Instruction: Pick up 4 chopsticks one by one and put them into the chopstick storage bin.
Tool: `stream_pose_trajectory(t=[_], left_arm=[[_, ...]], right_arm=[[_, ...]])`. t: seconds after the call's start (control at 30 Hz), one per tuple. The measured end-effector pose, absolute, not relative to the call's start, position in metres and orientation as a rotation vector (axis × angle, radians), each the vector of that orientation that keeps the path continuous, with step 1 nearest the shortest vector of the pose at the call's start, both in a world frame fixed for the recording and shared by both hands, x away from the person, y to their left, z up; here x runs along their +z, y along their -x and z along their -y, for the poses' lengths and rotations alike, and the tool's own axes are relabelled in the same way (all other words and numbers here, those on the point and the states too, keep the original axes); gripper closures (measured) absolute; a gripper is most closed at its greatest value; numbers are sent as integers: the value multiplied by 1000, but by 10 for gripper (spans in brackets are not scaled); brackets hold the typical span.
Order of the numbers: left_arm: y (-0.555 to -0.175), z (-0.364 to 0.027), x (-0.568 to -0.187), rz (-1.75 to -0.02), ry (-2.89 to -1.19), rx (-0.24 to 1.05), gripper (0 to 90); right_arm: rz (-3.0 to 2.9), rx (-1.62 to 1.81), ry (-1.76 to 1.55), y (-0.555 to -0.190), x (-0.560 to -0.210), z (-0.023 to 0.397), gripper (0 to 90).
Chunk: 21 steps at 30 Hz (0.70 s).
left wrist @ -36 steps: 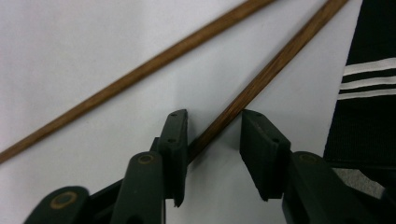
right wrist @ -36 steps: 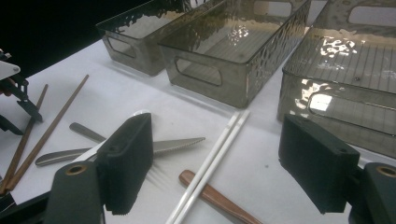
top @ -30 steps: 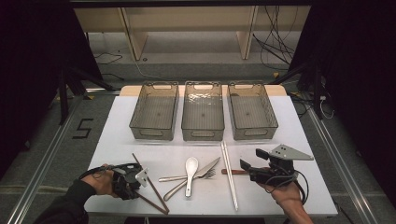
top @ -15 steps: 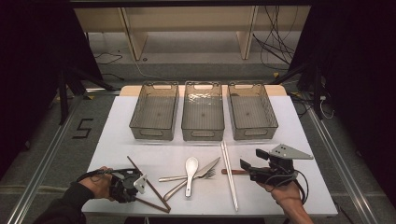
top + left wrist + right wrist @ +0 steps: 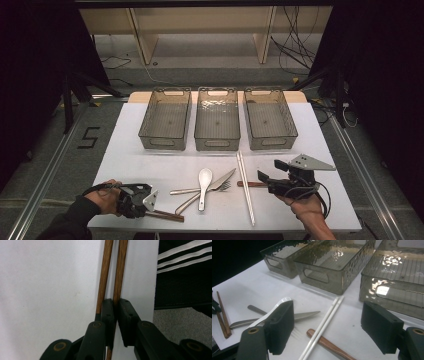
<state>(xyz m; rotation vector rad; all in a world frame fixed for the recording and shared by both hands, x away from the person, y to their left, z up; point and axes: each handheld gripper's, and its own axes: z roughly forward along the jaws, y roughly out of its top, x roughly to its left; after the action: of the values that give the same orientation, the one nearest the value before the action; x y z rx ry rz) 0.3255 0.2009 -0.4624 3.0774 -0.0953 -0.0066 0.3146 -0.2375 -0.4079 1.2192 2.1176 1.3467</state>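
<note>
Risk first: probably slipping of the brown chopsticks (image 5: pixel 117 272) out of the left claw (image 5: pixel 115 315). Pinched there only one stick, it seems, between the two nearly closed jaws, with the second stick lying just beside the outer face of one jaw and not between them. Lifted so, likely to leave one stick behind on the surface (image 5: pixel 165 165), or to let the held one rotate and fall, because of the thin round wood against flat pads. Also close to the near edge of the surface: a small push and over the edge to the floor.

Left claw (image 5: pixel 136 201) at the near left corner of the surface, narrow, holding a brown chopstick; brown chopsticks (image 5: pixel 165 216) running from it along the near edge toward the middle.

Right claw (image 5: pixel 327 330) near the right edge, wide and holding nothing. Just in front of it, between the jaws as seen along them, the white chopsticks (image 5: pixel 324 322) crossing over a wooden-handled utensil (image 5: pixel 329 345). Danger here of catching both together if closed without care.

In the middle near the front edge: white spoon (image 5: pixel 204 179), knife (image 5: pixel 222 180) and fork (image 5: pixel 200 190), touching each other. Toward the far edge, three grey bins (image 5: pixel 217 120) side by side, all without contents.
</note>
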Motion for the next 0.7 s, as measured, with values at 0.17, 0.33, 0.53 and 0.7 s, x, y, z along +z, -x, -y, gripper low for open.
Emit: stream_pose_trajectory(t=[0.17,0.33,0.53,0.7], left_arm=[[-325,-202,-463,106,-3069,-33,829],[-323,-200,-462,121,-3073,-44,837],[-322,-202,-463,121,-3053,-64,839],[-321,-200,-462,134,-3041,-83,840]], right_arm=[[-2120,1344,-1220,-315,-408,237,277],[-2123,1344,-1221,-315,-408,237,277],[-2127,1342,-1222,-315,-408,237,277],[-2129,1339,-1221,-316,-409,237,277]])
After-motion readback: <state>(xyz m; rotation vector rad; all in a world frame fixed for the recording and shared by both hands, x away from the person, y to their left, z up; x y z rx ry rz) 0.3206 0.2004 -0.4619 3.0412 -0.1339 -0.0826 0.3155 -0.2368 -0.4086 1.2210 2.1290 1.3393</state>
